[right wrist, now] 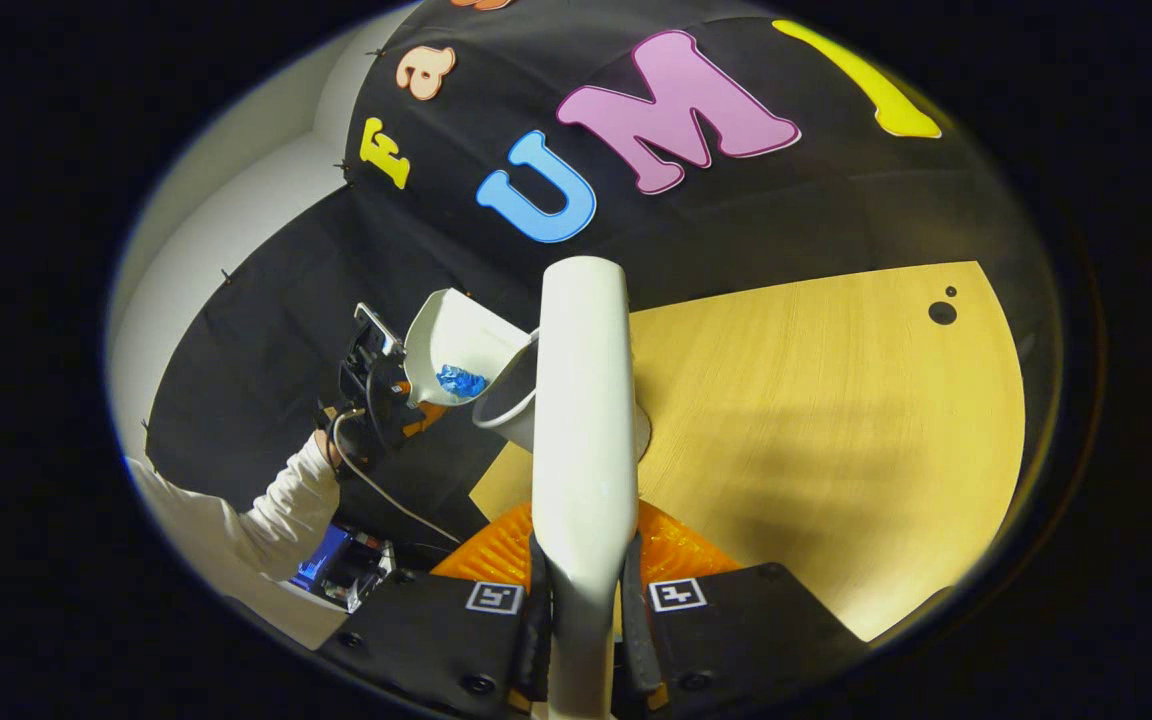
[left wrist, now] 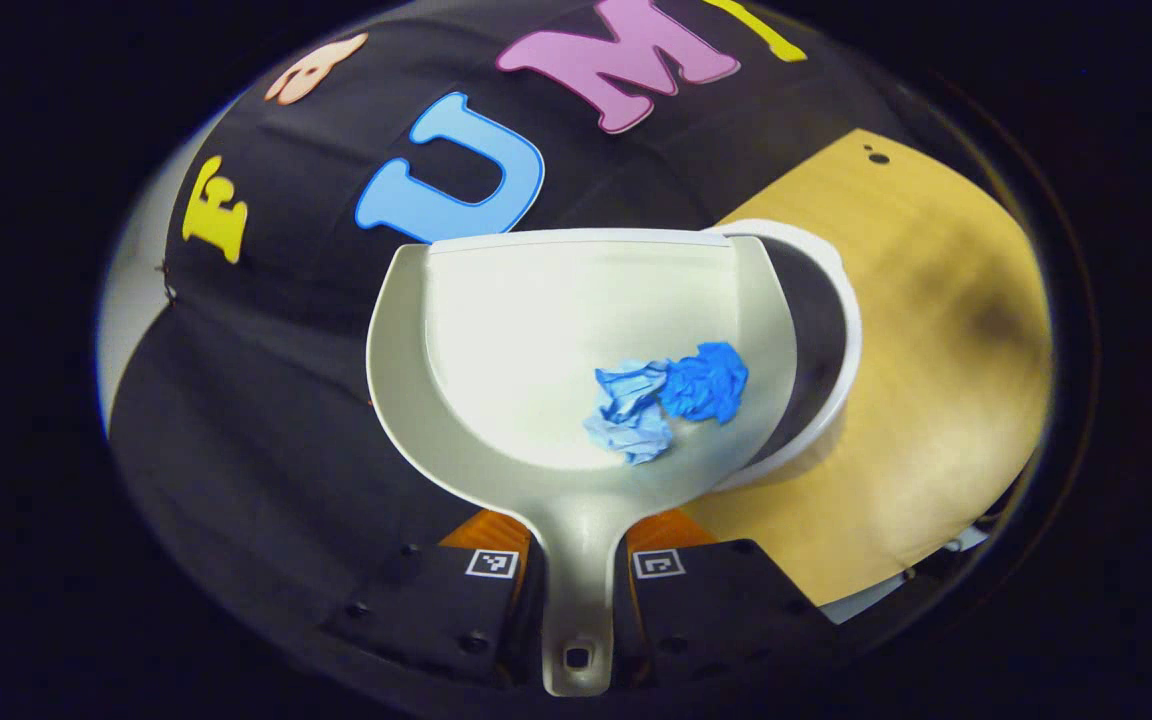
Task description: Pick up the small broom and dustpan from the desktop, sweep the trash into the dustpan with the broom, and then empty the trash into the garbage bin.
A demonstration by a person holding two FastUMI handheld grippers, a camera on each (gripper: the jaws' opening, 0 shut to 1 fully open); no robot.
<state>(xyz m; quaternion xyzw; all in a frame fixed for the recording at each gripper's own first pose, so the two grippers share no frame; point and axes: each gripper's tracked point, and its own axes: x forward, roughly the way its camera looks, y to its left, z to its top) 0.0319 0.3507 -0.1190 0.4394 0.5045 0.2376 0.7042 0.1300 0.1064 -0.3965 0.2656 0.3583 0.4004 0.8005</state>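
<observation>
Your left gripper (left wrist: pixel 576 580) clamped the dustpan (left wrist: pixel 576 340) handle, holding the blue trash (left wrist: pixel 671 395) beside the garbage bin (left wrist: pixel 826 340) for tipping. Your right gripper (right wrist: pixel 581 600) gripped the broom (right wrist: pixel 581 400), parked clear.

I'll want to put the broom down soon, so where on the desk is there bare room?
The wooden desk is bare to the right of the broom, out to the two dark holes near its far corner. It is crowded at the desk's left edge, where the bin, dustpan and left gripper cluster.
</observation>
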